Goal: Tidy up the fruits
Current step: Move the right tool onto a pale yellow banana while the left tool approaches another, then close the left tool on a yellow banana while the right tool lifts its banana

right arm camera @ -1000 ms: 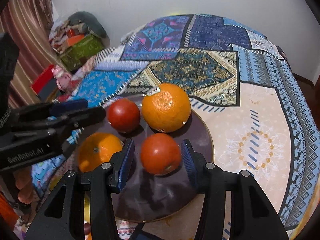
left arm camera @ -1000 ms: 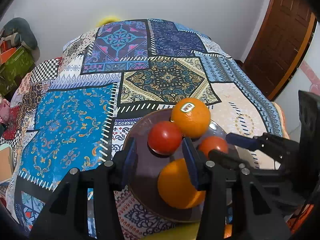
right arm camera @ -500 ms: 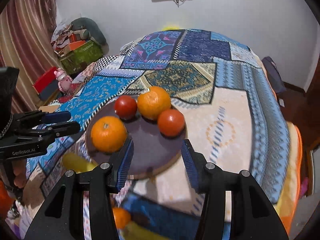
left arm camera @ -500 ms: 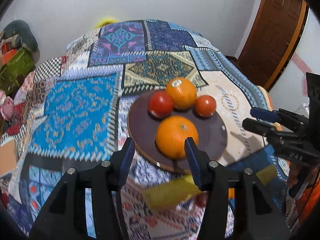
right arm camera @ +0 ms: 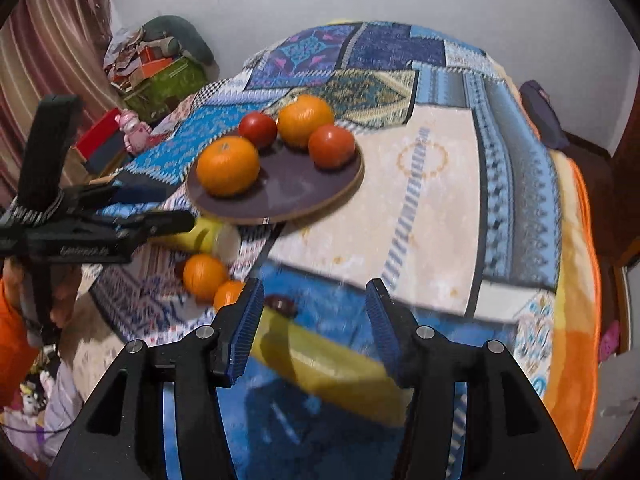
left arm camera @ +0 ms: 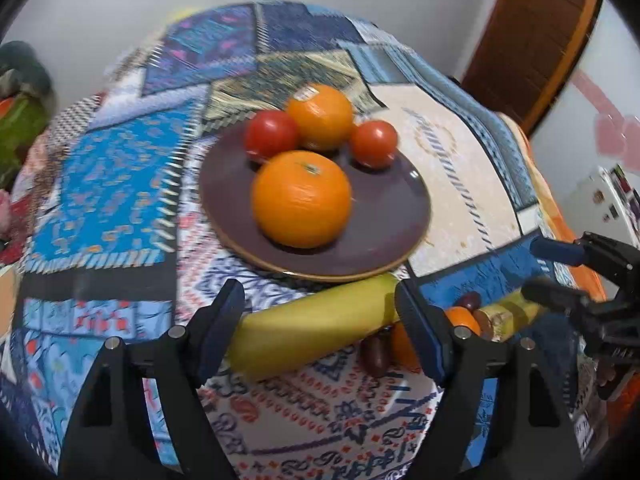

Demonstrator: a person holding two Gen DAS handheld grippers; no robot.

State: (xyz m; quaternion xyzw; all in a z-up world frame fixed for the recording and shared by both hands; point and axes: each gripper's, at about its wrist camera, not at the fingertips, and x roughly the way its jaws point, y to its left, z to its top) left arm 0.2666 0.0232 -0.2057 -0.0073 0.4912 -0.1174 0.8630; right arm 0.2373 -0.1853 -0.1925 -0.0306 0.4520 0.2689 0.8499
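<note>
Dark purple plate (left arm camera: 384, 236) is sitting on a patchwork blanket (left arm camera: 112, 200) covering the bed, roughly mid-blanket toward its near edge. The plate is carrying four fruits: big orange (left arm camera: 302, 199) at the near side, stickered orange (left arm camera: 320, 117) at the far rim, left tomato (left arm camera: 271, 135) and right tomato (left arm camera: 374, 143) flanking that one, all bunched close or touching. The left gripper (left arm camera: 320, 320) is hovering just off the plate's near rim with its jaws opening; a banana (left arm camera: 312, 326) is lying on the blanket across the gap, pads not pressing it. Past the banana's right end, small oranges (left arm camera: 460, 318) and dark date-like fruits (left arm camera: 376, 350) are clustering by the near edge; their count is hard to tell, blurred. The right gripper (right arm camera: 316, 320) is hanging over the blue patch near the blanket's near-right area, jaws opening too, with a second yellow fruit (right arm camera: 332, 368), probably a banana, lying blurred below between the fingers, not clamped. In the right view the two small oranges are sitting left of its left finger, a dark fruit (right arm camera: 282, 303) just beside them. A person's hand (right arm camera: 60, 300) in an orange sleeve (right arm camera: 12, 344) is holding the left tool. A wooden door (left arm camera: 528, 36) is standing beyond the far right corner, clutter (right arm camera: 160, 68) piled beyond the far left.
</note>
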